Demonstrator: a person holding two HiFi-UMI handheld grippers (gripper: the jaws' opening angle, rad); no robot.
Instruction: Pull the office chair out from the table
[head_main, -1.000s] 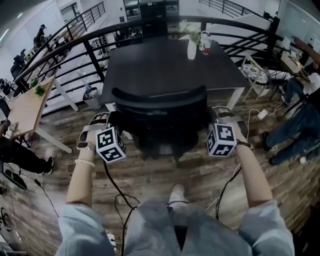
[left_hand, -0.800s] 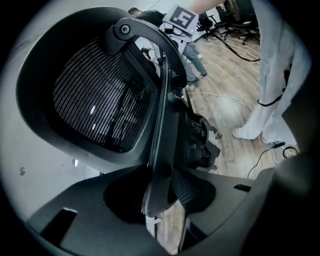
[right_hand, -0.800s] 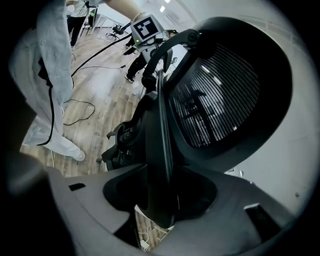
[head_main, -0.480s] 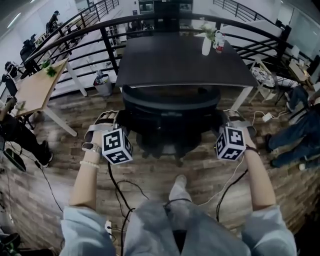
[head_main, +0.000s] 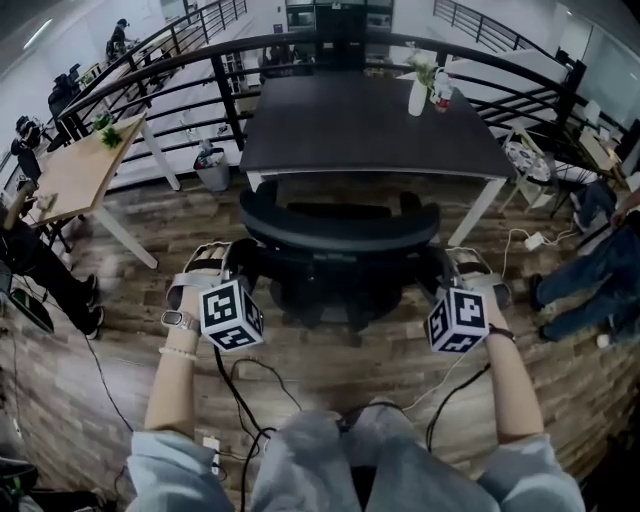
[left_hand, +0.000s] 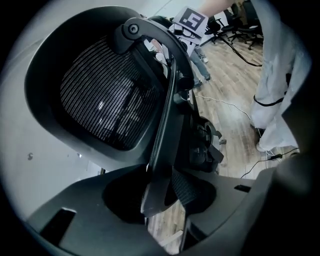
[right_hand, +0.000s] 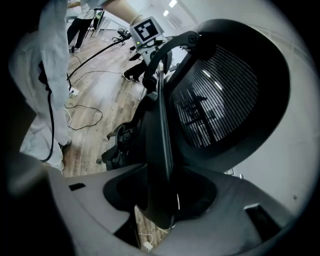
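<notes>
The office chair (head_main: 340, 228) was found just clear of the near edge of the table (head_main: 370, 130). One armrest (right_hand: 162, 150) was clamped by the right gripper (head_main: 447, 264); the jaws of the left gripper (head_main: 228, 260) were being opened, the other armrest (left_hand: 162, 150) between them.

The head view looks steeply down from above onto the black mesh-backed office chair (head_main: 340, 228) and the dark rectangular table (head_main: 370, 120) beyond it. The left and right gripper views sit tight against the chair's opposite sides, facing inward, and both take in its back.
</notes>
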